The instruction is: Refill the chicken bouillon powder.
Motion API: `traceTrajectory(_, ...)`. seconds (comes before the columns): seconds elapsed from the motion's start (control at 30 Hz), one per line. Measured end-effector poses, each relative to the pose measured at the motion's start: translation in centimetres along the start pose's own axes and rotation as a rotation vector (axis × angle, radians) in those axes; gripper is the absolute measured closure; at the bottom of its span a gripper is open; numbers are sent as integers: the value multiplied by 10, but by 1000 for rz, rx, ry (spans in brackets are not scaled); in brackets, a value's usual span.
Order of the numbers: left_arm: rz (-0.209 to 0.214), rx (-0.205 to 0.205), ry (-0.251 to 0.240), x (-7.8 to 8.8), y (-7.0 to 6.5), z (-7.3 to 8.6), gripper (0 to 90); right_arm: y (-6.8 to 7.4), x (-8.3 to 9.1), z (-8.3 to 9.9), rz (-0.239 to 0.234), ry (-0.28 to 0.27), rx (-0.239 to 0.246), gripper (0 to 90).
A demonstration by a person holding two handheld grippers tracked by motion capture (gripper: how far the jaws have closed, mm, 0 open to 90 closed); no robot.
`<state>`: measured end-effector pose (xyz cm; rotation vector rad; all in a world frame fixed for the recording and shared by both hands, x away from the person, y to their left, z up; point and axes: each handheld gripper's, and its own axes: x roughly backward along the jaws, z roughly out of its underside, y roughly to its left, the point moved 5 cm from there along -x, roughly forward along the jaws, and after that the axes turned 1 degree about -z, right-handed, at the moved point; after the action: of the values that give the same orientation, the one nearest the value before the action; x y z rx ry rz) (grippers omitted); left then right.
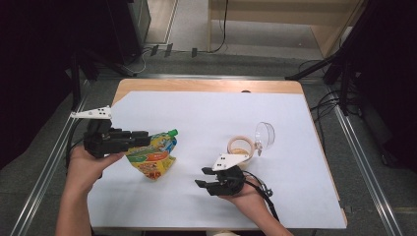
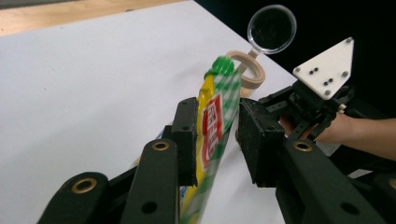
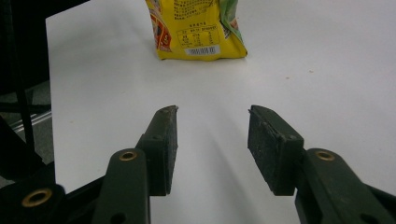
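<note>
A yellow drink pouch (image 1: 153, 156) with a green cap (image 1: 173, 132) stands tilted at the left middle of the white table sheet (image 1: 206, 113). My left gripper (image 1: 147, 138) comes in from the left and is shut on the pouch's upper part. In the left gripper view the pouch (image 2: 215, 116) sits between the two pads, pressed to the left pad (image 2: 187, 140), with a thin gap low at the right one. My right gripper (image 1: 202, 178) is open near the front edge and points toward the pouch (image 3: 198, 28). Nothing lies between the open jaws of that right gripper (image 3: 212, 116).
A beige tape ring (image 1: 241, 146) lies right of centre, with a clear round lens-like piece (image 1: 264, 133) on a handle just behind it. Both lie just behind the right hand (image 1: 246, 196). The wooden table edge (image 1: 206, 84) runs along the back.
</note>
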<state>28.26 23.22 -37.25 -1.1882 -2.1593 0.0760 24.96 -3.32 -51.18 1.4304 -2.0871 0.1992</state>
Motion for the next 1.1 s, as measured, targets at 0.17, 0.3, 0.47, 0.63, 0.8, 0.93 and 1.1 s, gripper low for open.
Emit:
traceTrajectory(0.17,-17,7,-24,6,0,-10,683,-1,2,-1,2,1,-8,543)
traceTrajectory(0.3,-34,22,-41,10,4,-18,684,-2,2,-2,-5,9,-13,540)
traceTrajectory(0.47,-88,59,-44,13,15,-26,681,-1,3,-3,-17,24,-31,539)
traceTrajectory(0.63,-136,72,-33,10,28,-23,654,-3,6,-7,-18,23,-32,537)
traceTrajectory(0.8,-164,108,-46,7,44,-14,619,-6,14,-11,-15,16,-43,531)
traceTrajectory(0.93,-180,117,-37,2,53,-6,602,-8,19,-14,-14,11,-53,529)
traceTrajectory(1.1,-195,115,-18,-4,64,5,582,-11,26,-18,-9,4,-49,529)
